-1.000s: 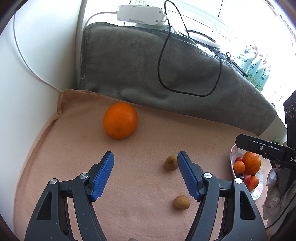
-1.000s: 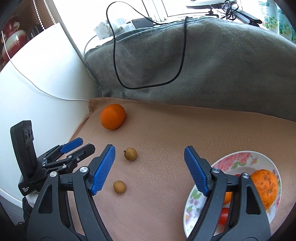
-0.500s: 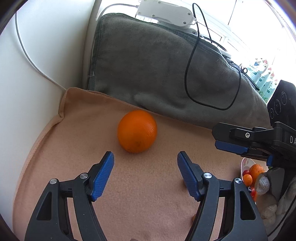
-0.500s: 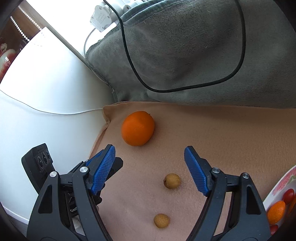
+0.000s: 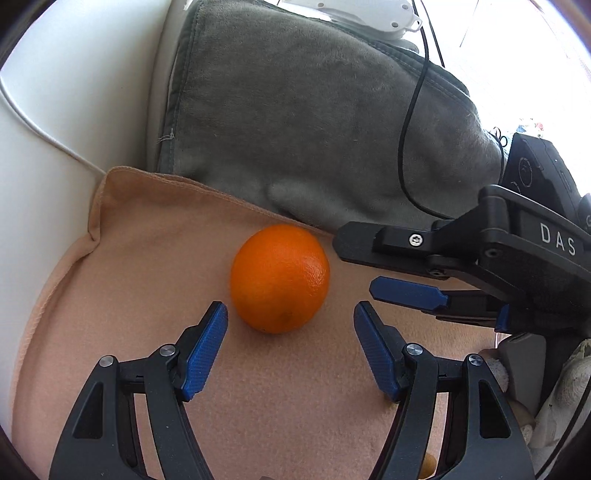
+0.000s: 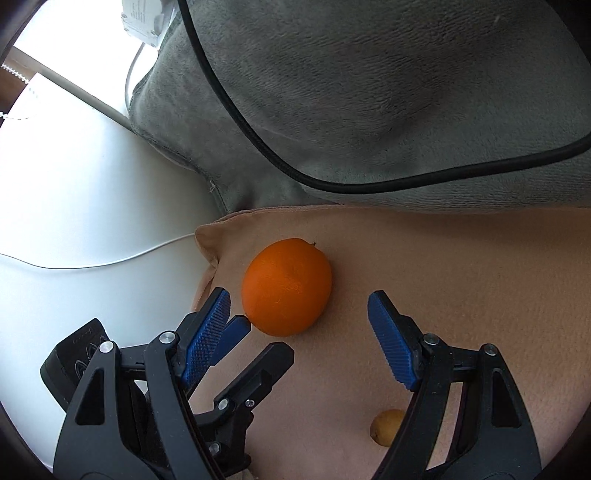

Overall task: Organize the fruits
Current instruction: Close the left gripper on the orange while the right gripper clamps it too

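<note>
A large orange [image 5: 279, 277] lies on the peach cloth [image 5: 129, 258] near the grey cushion; it also shows in the right wrist view [image 6: 286, 287]. My left gripper [image 5: 291, 314] is open, its blue pads just short of the orange on either side. My right gripper [image 6: 299, 301] is open too, close in front of the orange; it enters the left wrist view from the right [image 5: 373, 266]. A small tan fruit [image 6: 386, 426] lies under the right gripper's right finger.
A grey cushion [image 5: 295, 129] with a black cable [image 6: 258, 140] on it rises behind the cloth. A white wall [image 6: 92, 221] with a thin white wire stands at the left. A white power strip [image 5: 351, 11] sits above the cushion.
Both grippers have moved forward toward the orange, which now looms larger between their open fingers. The plate of fruit has left both views. Jaws stayed open.
</note>
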`<state>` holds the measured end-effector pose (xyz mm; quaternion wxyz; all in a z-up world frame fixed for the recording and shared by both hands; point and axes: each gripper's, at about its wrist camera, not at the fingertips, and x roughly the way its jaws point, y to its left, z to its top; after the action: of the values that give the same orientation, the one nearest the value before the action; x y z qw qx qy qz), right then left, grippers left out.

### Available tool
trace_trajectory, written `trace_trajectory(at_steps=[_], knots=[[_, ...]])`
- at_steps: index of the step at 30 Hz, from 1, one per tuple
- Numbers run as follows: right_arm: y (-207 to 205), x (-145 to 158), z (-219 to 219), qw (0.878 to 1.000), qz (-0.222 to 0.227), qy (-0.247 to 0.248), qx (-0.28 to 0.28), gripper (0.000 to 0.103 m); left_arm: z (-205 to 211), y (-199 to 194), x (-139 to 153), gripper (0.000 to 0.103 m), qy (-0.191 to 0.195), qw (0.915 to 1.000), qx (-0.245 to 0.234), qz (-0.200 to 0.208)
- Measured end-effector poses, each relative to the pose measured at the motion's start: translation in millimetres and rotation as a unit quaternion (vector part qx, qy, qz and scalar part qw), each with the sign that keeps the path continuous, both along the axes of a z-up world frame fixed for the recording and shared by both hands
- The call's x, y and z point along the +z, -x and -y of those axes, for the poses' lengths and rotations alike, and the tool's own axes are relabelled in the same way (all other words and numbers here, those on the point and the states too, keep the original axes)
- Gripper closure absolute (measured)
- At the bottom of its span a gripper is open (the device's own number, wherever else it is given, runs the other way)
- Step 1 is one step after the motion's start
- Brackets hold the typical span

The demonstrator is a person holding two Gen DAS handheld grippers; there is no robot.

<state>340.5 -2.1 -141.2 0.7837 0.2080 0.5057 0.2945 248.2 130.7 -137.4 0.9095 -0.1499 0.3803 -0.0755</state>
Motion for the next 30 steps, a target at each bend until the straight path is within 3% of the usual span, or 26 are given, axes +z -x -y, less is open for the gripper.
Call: trace_trajectory(at_steps=[13, 16, 24, 30], knots=[[-15.4, -10.5, -23.9, 1.000, 0.001, -0.005, -0.002, 0.024, -2.5, -20.0, -12.3, 0.032, 0.016, 0.9998, 0.002, -0.010], [-17.5, -13.3, -28.7, 1.000, -0.003, -0.005, 0.001, 0.031, -1.2, -22.7, -13.1, 0.038, 0.019, 0.9998, 0.000, -0.010], [-19.2, -19.4, -36.1, 1.000, -0.013, 0.000, 0.007, 0.036, -17.2, -14.2, -20.6, 0.043, 0.020, 0.9998, 0.000, -0.006], [-15.7, -16.6, -38.7, 1.000, 0.003, 0.007, 0.012, 0.037, -19.6, -9.8, -29.7, 0.043, 0.027, 0.9996, -0.002, 0.001]])
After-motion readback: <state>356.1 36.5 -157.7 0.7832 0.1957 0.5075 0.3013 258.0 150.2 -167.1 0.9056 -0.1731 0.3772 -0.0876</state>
